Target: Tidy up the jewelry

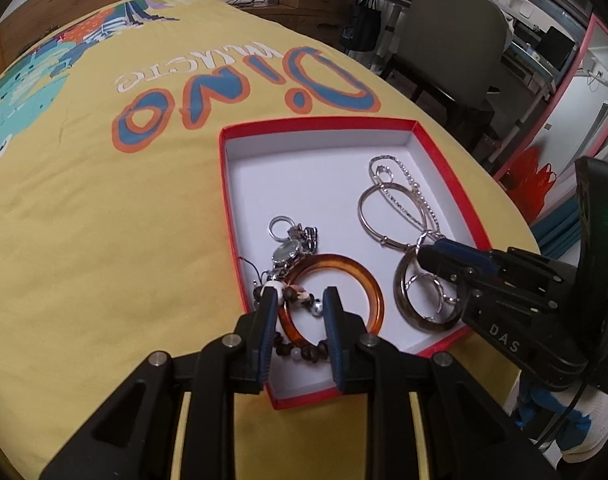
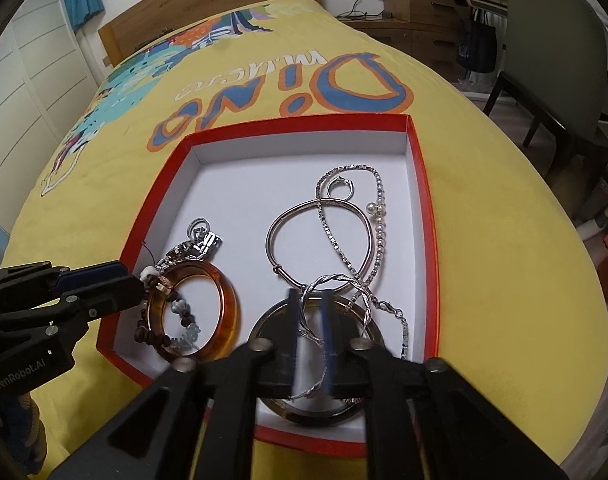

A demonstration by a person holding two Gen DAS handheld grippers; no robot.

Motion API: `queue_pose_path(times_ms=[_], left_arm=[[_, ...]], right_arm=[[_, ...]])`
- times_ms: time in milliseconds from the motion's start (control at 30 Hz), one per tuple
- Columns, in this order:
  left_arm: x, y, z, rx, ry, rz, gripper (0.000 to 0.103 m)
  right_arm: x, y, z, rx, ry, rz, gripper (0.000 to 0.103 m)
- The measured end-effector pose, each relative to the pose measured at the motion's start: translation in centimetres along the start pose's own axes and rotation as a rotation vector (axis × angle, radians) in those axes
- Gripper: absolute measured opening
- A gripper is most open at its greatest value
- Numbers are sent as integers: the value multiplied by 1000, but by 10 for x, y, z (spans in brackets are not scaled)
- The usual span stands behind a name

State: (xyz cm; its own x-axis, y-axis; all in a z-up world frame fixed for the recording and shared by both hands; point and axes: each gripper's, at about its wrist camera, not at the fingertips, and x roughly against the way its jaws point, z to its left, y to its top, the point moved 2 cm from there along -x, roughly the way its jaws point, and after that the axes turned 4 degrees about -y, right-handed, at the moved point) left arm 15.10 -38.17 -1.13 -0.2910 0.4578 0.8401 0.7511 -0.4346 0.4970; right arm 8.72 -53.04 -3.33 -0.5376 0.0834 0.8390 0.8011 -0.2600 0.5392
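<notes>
A red box with a white inside point(image 1: 315, 184) point(image 2: 304, 184) lies on the yellow bedspread. It holds an amber bangle point(image 1: 367, 284) point(image 2: 228, 300), a dark bead bracelet point(image 1: 300, 354) point(image 2: 144, 334), a small watch point(image 1: 286, 252), a thin silver bangle point(image 1: 365, 216) point(image 2: 288, 216), silver chains point(image 2: 343, 240) and a dark grey bangle point(image 1: 401, 300) point(image 2: 264, 320). My left gripper point(image 1: 298, 308) is open, its fingers astride the amber bangle's near rim and the beads. My right gripper point(image 2: 309, 312) is open over the dark bangle, a twisted silver bracelet point(image 2: 323, 280) between its blurred fingers.
The yellow bedspread point(image 1: 104, 240) with "Dino" lettering covers the bed. A grey chair point(image 1: 451, 40) and a cluttered desk stand beyond the bed's right edge. A wooden headboard point(image 2: 208, 4) is at the far end.
</notes>
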Motion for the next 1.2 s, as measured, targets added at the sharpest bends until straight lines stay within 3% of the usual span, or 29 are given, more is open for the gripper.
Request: queue_pose_path(times_ms=[133,167,333,467,733,800,1000,1100,1200], left_arm=[[19,-5,0,17,4,-31,38],[23,-6,0,19,4,-37,38],[52,-23,2,43,13,-70,38],[72,-45,6,57,36,-94,39],[104,-95,6,11,110,-96,39],[112,-107,8,11,100,-90,39],[124,-136,11,-20,144,-84,40],[131,-146,14,-15,151,-96,50],[139,-151,16,-13,148,-114,52]], right_arm=[[14,-3,1,-14,4,-24,34],[19,-4,1,-15,3,-31,40],[45,-13,7,-38,-3,-59,44],[70,-27,20,-58,-2,-86,56],[109,-74,59,-91,-11,-98,81],[116,-88,66,-102,-20,-99,85],[131,-124,74,-143,-49,-113,91],[138,-134,75,-144,-77,-136,94],[144,-140,75,-142,-101,-153,95]])
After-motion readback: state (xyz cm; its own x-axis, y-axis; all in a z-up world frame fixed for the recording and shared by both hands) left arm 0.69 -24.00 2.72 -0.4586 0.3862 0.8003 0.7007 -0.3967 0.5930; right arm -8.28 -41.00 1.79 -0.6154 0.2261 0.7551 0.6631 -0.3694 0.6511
